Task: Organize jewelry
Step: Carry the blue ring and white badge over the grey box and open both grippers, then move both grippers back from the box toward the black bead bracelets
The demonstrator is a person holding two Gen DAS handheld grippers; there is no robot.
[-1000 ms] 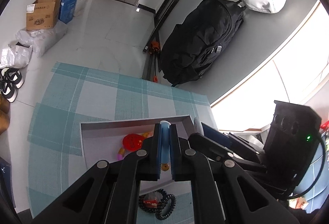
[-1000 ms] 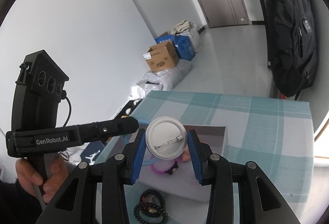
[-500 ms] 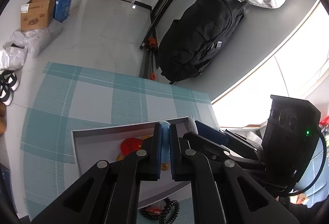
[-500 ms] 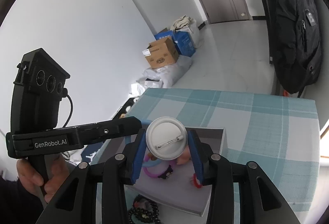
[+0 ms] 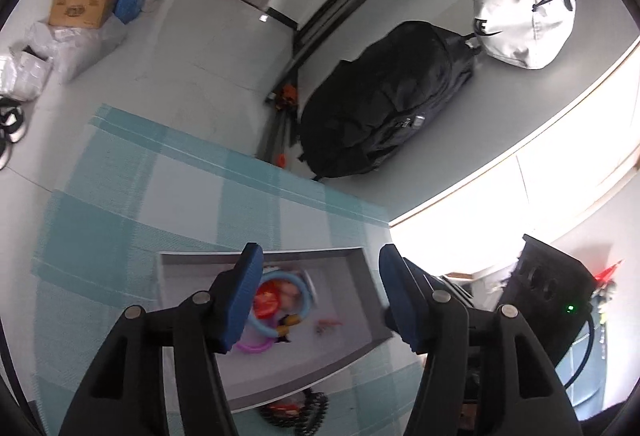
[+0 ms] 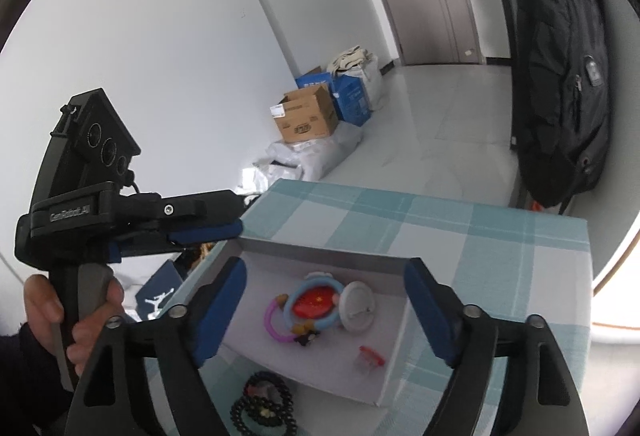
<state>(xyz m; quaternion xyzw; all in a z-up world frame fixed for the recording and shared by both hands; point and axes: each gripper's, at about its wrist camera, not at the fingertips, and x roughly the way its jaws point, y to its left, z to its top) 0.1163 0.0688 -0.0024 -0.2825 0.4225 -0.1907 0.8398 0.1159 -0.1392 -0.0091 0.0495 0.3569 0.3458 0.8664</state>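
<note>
As both jaws open, tray rim between — bracelets outside.

Home hallway: backpack, cardboard box, shoes.

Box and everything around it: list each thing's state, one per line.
Box: open-topped, on the checked cloth.
White badge: in the box, pin side up.
Blue ring: in the box, around the red piece.
Black bead bracelets: outside the box, on the cloth.
Left tongs: opening, nothing between them.
Right tongs: opening, nothing between them.
</note>
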